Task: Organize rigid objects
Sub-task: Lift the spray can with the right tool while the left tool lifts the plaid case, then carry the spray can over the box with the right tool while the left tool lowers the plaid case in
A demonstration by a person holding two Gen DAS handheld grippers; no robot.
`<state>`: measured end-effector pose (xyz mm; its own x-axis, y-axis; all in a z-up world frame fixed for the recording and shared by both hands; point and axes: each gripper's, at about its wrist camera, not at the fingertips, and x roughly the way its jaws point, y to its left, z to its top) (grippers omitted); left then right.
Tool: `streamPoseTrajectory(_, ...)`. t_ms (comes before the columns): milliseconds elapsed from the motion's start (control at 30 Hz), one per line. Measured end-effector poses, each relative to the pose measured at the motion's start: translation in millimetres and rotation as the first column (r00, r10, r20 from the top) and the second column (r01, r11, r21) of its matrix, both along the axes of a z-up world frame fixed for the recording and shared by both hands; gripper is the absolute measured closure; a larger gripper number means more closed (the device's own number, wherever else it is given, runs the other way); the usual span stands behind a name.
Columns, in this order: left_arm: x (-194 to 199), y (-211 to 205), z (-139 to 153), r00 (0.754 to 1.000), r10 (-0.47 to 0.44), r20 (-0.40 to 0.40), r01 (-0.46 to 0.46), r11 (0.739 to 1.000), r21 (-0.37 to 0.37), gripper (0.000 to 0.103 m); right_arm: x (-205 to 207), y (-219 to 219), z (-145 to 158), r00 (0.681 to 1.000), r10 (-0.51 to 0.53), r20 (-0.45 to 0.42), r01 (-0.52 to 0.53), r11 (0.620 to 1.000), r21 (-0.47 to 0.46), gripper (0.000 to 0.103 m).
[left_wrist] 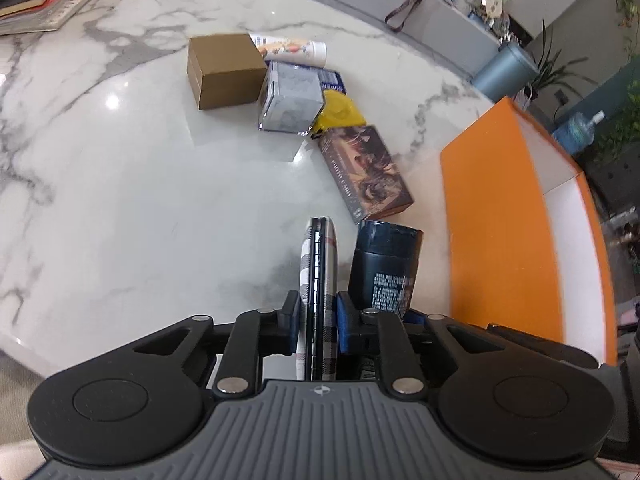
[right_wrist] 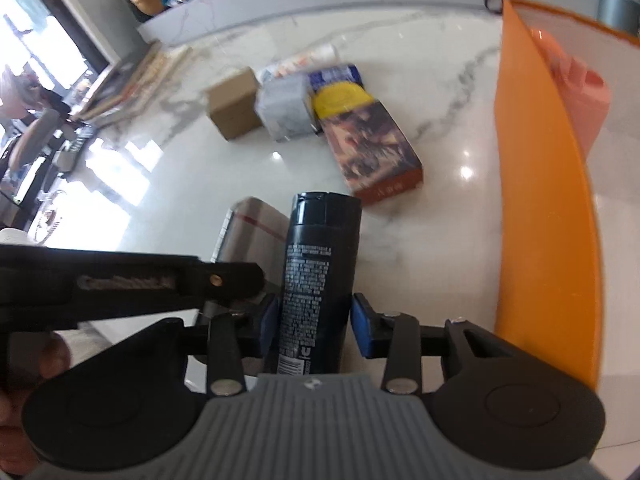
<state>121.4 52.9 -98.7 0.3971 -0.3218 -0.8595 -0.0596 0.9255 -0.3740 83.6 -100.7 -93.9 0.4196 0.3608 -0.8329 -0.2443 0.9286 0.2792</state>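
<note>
Both grippers are busy here. The left gripper has its blue pads pressed on a thin, flat checked case with a dark seam, held on edge above the white marble surface. It looks stiff and light, but its faces are glossy, so a narrow bite near its lower edge may let it swivel; a hold nearer its middle would sit steadier.

Over on the right, the right gripper straddles the dark cylindrical bottle with white small print. Its left pad sits against the bottle's side; the right pad appears to stand just clear, so I would call those jaws half closed around the bottle, not yet clamped. The bottle should be rigid, smooth and moderately weighty if full. Being round, it can roll between flat pads, so the printed mid-body is the place to squeeze, not the capped far end.

To the far right stands the tall orange box with white inside, probably where things go. Farther off lies the cluster: a brown cardboard box, a clear cube-shaped box, a yellow round item, a white tube and a picture-printed carton, touching one another.
</note>
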Motion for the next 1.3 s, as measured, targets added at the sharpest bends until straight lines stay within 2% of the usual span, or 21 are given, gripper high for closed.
streamPoseTrajectory(200, -22.5, -6.0, 44.6, 0.995, 0.025, 0.092, -0.024, 1.0, -0.011, 0.083, -20.4, -14.2, 29.6, 0.998, -0.013, 0.064, 0.01, 0.999, 0.051, 0.063)
streamPoseTrajectory(333, -33.9, -20.7, 81.3, 0.985, 0.009, 0.174, -0.006, 1.0, -0.019, 0.083, -37.1, -30.2, 62.6, 0.987, -0.029, 0.155, 0.016, 0.997, 0.08, 0.063)
streamPoseTrajectory(500, -34.9, -52.7, 119.8, 0.964, -0.049, 0.262, 0.061, 0.997, -0.039, 0.083, -54.3, -66.6, 106.0, 0.96, -0.091, 0.265, 0.06, 0.991, 0.122, 0.063)
streamPoseTrajectory(633, -25.2, -86.6, 132.7, 0.954, -0.121, 0.274, 0.138, 0.989, -0.044, 0.083, -60.8, -105.1, 127.3, 0.936, -0.168, 0.308, 0.125, 0.98, 0.153, 0.063)
streamPoseTrajectory(733, -10.5, -121.8, 130.1, 0.95, -0.188, 0.251, 0.193, 0.981, 0.003, 0.083, -56.9, -135.0, 127.1, 0.928, -0.231, 0.293, 0.193, 0.969, 0.155, 0.063)
streamPoseTrajectory(933, 25.8, -185.0, 100.8, 0.946, -0.277, 0.169, 0.272, 0.961, 0.051, 0.083, -35.4, -181.2, 103.7, 0.93, -0.291, 0.224, 0.268, 0.955, 0.127, 0.064)
streamPoseTrajectory(1133, 46.1, -219.2, 66.2, 0.949, -0.307, 0.072, 0.292, 0.942, 0.165, 0.083, -5.2, -201.4, 70.3, 0.945, -0.283, 0.162, 0.272, 0.958, 0.087, 0.064)
streamPoseTrajectory(1300, 62.1, -239.2, 47.4, 0.946, -0.323, 0.016, 0.307, 0.912, 0.271, 0.083, 10.7, -205.1, 47.8, 0.958, -0.258, 0.124, 0.252, 0.966, 0.066, 0.064)
